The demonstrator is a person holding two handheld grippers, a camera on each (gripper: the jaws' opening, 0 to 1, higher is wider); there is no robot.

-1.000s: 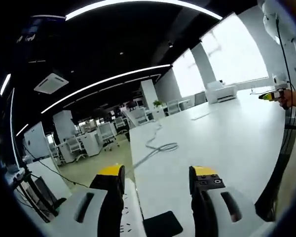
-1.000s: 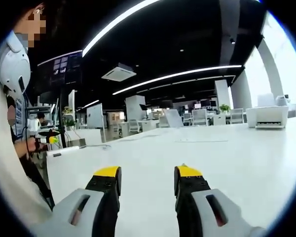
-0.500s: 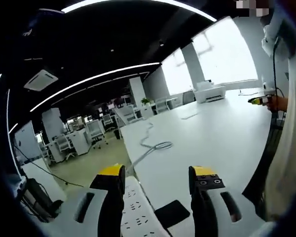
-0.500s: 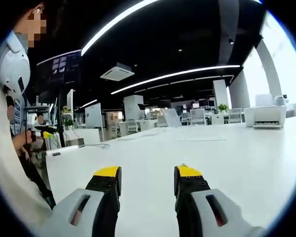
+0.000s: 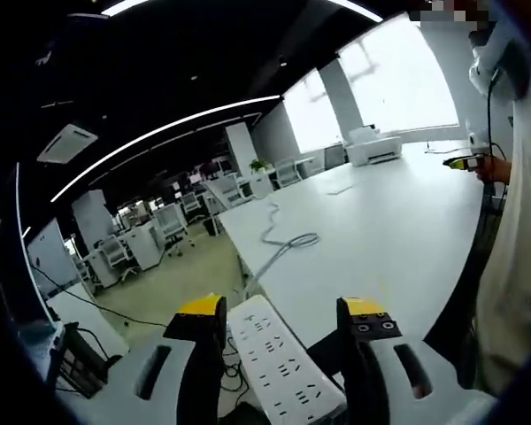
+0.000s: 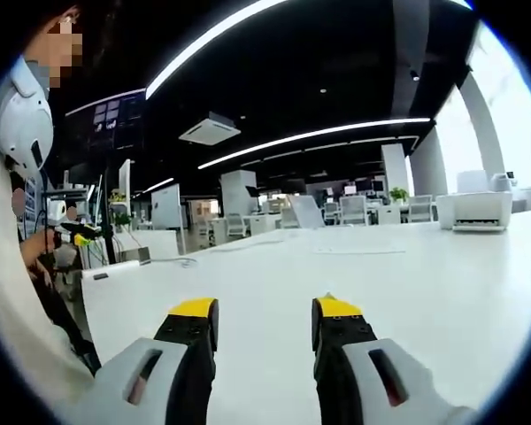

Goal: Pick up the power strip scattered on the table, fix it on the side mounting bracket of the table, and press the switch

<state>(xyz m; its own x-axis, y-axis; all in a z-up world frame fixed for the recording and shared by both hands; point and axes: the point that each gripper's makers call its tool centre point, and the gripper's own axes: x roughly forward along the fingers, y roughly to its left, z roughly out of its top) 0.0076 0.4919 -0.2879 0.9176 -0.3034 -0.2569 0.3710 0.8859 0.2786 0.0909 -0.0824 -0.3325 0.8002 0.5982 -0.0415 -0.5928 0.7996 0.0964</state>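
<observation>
A white power strip point(image 5: 283, 365) with several sockets lies at the near corner of the white table point(image 5: 398, 230), reaching up between the jaws of my left gripper point(image 5: 283, 312). Those jaws stand open on either side of the strip, and I cannot tell whether they touch it. The strip's white cable point(image 5: 288, 250) runs in a loop along the table's left edge. My right gripper point(image 6: 261, 312) is open over the white table point(image 6: 380, 274), nothing between its fingers. A hand holds the right gripper point(image 5: 467, 161) at the far right of the left gripper view.
A dark flat piece point(image 5: 323, 357) shows beside the strip at the table's corner. A white printer point(image 5: 372, 149) stands at the table's far end. The person's pale sleeve point(image 5: 513, 266) borders the right. Beyond the table's left edge are floor, chairs and desks.
The left gripper's view has shifted, so the power strip, a sliver at the bottom edge a second ago, now reaches well up between its jaws. The right gripper view is nearly unchanged.
</observation>
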